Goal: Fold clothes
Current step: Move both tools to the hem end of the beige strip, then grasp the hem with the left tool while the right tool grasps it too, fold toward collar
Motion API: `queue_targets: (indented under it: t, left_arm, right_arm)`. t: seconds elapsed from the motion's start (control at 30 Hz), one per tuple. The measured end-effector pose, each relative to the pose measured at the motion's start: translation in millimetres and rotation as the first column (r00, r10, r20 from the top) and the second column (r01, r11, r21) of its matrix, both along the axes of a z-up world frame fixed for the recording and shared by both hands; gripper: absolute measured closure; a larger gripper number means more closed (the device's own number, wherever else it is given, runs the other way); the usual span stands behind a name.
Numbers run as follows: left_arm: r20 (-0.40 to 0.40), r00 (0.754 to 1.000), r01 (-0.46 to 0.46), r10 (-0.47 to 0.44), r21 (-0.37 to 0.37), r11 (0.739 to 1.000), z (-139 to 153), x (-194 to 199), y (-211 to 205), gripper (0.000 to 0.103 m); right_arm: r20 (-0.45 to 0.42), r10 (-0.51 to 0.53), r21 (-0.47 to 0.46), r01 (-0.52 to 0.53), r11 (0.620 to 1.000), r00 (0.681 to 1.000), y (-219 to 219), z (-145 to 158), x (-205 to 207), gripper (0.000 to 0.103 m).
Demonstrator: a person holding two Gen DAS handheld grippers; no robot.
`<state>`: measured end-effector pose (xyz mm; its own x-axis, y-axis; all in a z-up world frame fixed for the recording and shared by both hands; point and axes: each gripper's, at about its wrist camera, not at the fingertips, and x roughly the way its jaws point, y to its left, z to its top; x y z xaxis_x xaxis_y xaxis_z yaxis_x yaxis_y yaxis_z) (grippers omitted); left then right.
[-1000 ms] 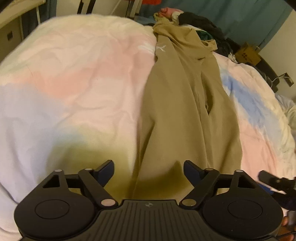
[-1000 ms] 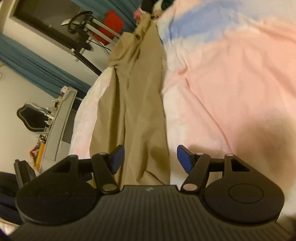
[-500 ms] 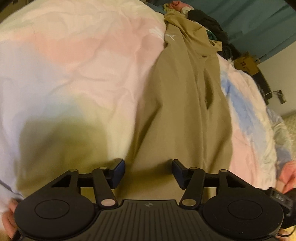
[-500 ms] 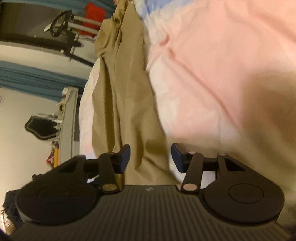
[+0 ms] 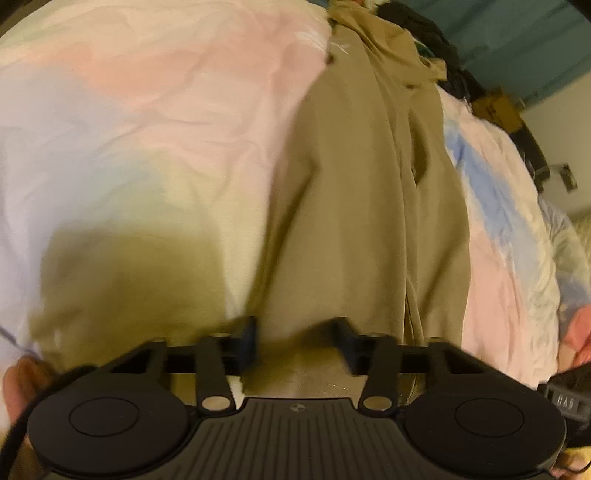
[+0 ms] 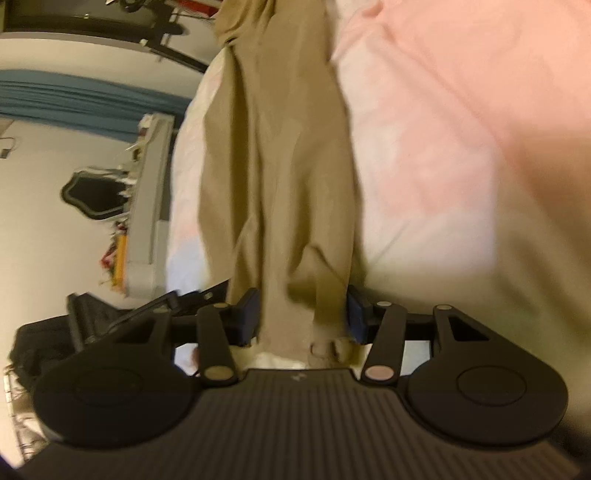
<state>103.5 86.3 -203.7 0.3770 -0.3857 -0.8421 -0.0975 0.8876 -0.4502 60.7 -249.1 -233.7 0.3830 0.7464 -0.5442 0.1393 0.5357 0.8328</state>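
Observation:
A pair of khaki trousers (image 5: 369, 206) lies stretched lengthwise on a pastel pink, blue and white bedspread (image 5: 147, 122). My left gripper (image 5: 295, 332) is open, low over the near end of the trousers, with the cloth between its blue-padded fingers. In the right wrist view the trousers (image 6: 280, 166) run away from me along the bed's left edge. My right gripper (image 6: 301, 312) is open, its fingers on either side of the trousers' near hem.
A heap of dark and coloured clothes (image 5: 424, 26) lies at the far end of the bed before a teal curtain (image 5: 517, 40). A cardboard box (image 5: 495, 107) sits beyond the bed. A grey shelf (image 6: 147, 206) and black frame (image 6: 162, 33) stand left of the bed.
Both grippers have dropped closer to the near end of the trousers. Their fingers have narrowed somewhat and now straddle the cloth.

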Motion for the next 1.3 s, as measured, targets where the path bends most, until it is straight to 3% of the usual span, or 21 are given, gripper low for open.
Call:
queue_targets:
  t: [0.03,0.07,0.2,0.3,0.33,0.37,0.47,0.6,0.7,0.77,0.83,0.9,0.93,1.0,1.07,1.2,1.3]
  left_arm:
    - [-0.003,1.0,-0.023,0.023,-0.018,1.0,0,-1,4,0.088]
    - [-0.002,0.999,-0.042,0.042,-0.036,0.998,0,-2,9,0.093]
    - [0.017,0.993,-0.111,0.113,-0.067,0.992,6,-7,22,0.096]
    - [0.0,0.992,-0.123,0.123,-0.045,0.991,3,-5,22,0.094]
    - [-0.014,0.992,-0.122,0.121,-0.035,0.992,1,-4,22,0.087]
    - [-0.029,0.992,-0.121,0.12,-0.025,0.992,-2,-2,22,0.074]
    - [-0.057,0.995,-0.084,0.082,-0.037,0.996,-7,2,19,0.052]
    - [-0.058,0.998,-0.023,0.021,-0.028,0.999,-12,0,10,0.045]
    - [-0.068,0.997,0.029,-0.031,-0.031,0.999,-15,1,3,0.045]
    - [-0.068,0.997,0.04,-0.042,-0.031,0.999,-16,1,0,0.051]
    - [-0.071,0.996,0.044,-0.046,-0.038,0.998,-16,3,-2,0.059]
    - [-0.073,0.996,0.04,-0.044,-0.049,0.998,-13,2,2,0.072]
    - [-0.075,0.996,0.038,-0.042,-0.055,0.998,-11,2,3,0.081]
    - [-0.077,0.996,0.034,-0.039,-0.066,0.997,-8,0,7,0.085]
    - [-0.079,0.997,0.0,-0.011,-0.139,0.99,-6,-2,20,0.092]
    - [-0.029,0.999,-0.037,0.03,-0.281,0.959,16,-1,32,0.094]
    - [0.049,0.997,-0.034,0.054,-0.343,0.939,43,-1,36,0.094]
  right_arm:
    - [-0.002,-0.004,-0.002,0.004,1.0,1.0,-1,1,-1,0.051]
    - [-0.004,-0.02,-0.016,0.02,1.0,1.0,-3,2,-3,0.051]
    - [-0.016,-0.077,-0.053,0.076,0.996,0.997,-8,1,-6,0.053]
    - [-0.016,-0.045,-0.096,0.043,0.994,0.999,1,0,-4,0.052]
    - [-0.011,-0.021,-0.113,0.019,0.993,1.0,7,0,-3,0.052]
    - [-0.01,0.004,-0.123,-0.005,0.992,1.0,12,0,-2,0.052]
    - [-0.02,0.041,-0.082,-0.042,0.996,0.999,15,-5,-2,0.05]
    - [-0.033,0.054,-0.008,-0.055,0.998,0.998,10,-10,-3,0.05]
    - [-0.032,0.058,-0.023,-0.059,0.998,0.998,13,-10,-1,0.051]
    - [-0.018,0.068,-0.053,-0.069,0.996,0.998,15,-8,-2,0.052]
    - [-0.004,0.078,-0.097,-0.078,0.992,0.997,18,-4,-5,0.08]
    - [0.002,0.062,-0.118,-0.061,0.991,0.998,16,-1,-9,0.089]
    - [0.009,0.043,-0.117,-0.042,0.992,0.999,14,3,-11,0.091]
    - [0.026,-0.01,-0.094,0.012,0.996,1.0,8,11,-16,0.092]
    - [0.067,-0.075,-0.048,0.079,0.996,0.995,-2,24,-21,0.093]
    - [0.136,-0.163,-0.014,0.166,0.986,0.977,-19,54,-24,0.093]
    - [0.195,-0.203,0.006,0.206,0.979,0.96,-30,82,-21,0.093]
